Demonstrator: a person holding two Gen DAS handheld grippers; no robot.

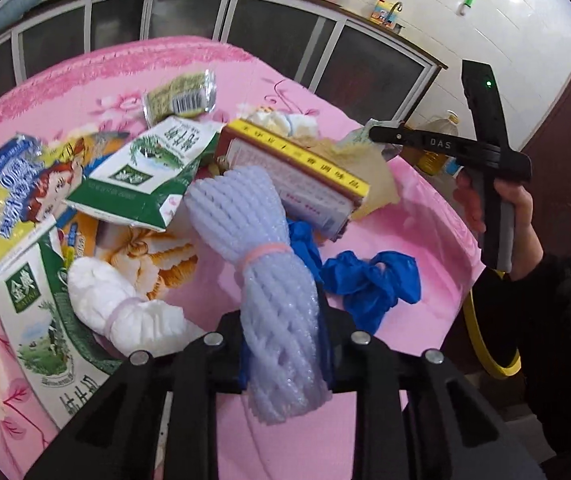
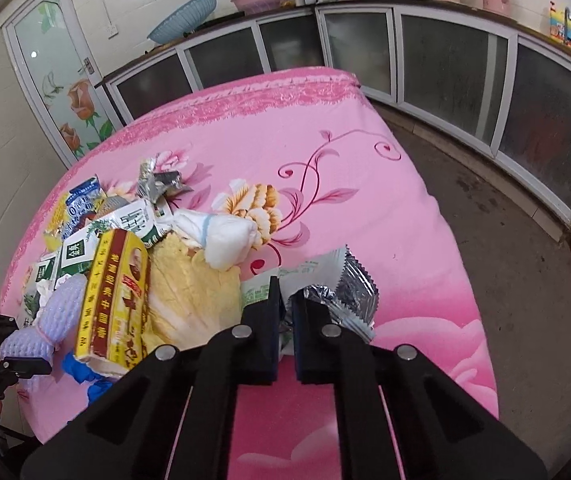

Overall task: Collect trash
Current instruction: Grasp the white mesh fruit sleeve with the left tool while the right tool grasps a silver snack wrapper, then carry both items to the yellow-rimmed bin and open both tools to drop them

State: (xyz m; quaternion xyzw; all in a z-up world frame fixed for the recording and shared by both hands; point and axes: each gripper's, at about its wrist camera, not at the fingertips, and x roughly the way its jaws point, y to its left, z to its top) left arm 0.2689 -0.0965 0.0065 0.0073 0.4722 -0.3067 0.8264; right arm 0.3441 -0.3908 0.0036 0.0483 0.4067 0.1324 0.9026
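Your left tongs pinch the foam net, soft and light, above the bench, while your right tongs clamp the crinkly, slippery foil wrapper by its torn edge.

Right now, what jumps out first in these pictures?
The left claw is shut on a lavender foam net, in front of a messy trash pile on the pink flowered cloth. The right claw pinches a silver-lined wrapper near the cloth's right edge.
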